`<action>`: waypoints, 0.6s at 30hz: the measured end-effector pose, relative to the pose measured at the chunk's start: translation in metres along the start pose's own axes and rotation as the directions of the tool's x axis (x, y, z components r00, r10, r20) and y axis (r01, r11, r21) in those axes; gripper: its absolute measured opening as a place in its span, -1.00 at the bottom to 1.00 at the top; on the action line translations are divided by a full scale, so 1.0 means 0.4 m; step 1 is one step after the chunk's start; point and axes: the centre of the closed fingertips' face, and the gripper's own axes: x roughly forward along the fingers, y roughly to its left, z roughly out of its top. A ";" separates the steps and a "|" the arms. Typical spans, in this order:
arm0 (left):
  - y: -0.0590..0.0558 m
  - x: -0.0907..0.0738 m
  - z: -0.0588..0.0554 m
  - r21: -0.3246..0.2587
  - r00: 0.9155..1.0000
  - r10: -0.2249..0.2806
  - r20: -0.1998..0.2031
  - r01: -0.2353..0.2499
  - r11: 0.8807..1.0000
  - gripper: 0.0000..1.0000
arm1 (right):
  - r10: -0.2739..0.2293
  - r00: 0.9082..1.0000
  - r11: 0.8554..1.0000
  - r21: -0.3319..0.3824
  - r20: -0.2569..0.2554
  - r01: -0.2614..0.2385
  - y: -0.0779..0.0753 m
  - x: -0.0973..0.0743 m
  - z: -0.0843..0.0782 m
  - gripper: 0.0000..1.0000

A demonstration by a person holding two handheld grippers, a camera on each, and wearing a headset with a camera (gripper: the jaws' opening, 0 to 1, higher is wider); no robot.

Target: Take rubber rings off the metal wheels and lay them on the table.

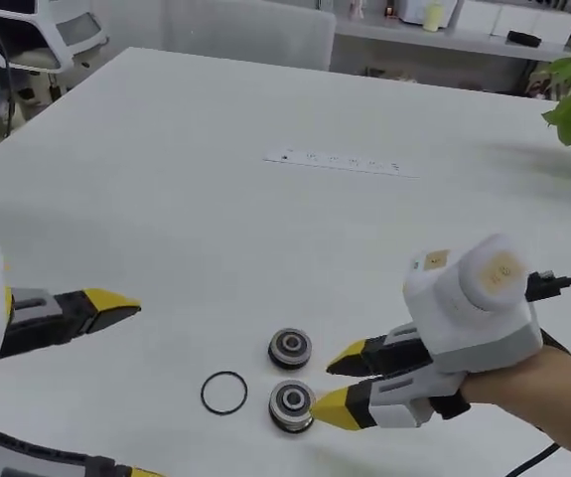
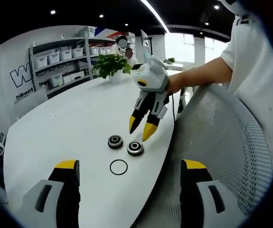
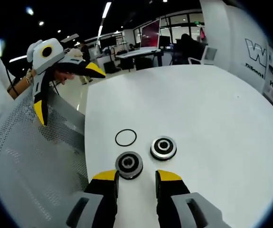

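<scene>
Right gripper [image 1: 322, 386]: jaws narrowly parted, nothing held. Lower tip sits at the rim of the near wheel [image 1: 291, 404]; cannot tell whether they touch. Second wheel [image 1: 290, 347] lies at 12 o'clock from the first, just apart. One loose ring [image 1: 224, 393] lies flat on the table [image 1: 265, 229], at 9 o'clock from the near wheel. Left gripper [image 1: 138, 390] is farther out at 9 o'clock, jaws wide and empty, near the table edge, above a mesh chair [image 3: 32, 156].

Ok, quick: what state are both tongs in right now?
Left tongs: open wide, holding nothing.
Right tongs: open, holding nothing, tips close to one metal wheel.
</scene>
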 end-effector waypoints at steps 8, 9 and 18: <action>0.017 0.005 0.111 0.066 0.998 -0.024 0.062 0.020 0.998 0.66 | 0.006 1.000 1.000 -0.002 -0.014 -0.006 0.004 0.008 -0.011 -0.45; 0.015 0.007 0.119 0.071 0.997 -0.034 0.067 0.029 0.997 0.65 | 0.007 1.000 1.000 -0.004 -0.018 -0.007 0.005 0.009 -0.013 -0.45; 0.017 0.065 0.175 0.166 0.993 -0.086 0.081 0.071 0.983 0.56 | 0.017 1.000 1.000 -0.007 -0.006 -0.017 0.011 0.017 -0.014 -0.46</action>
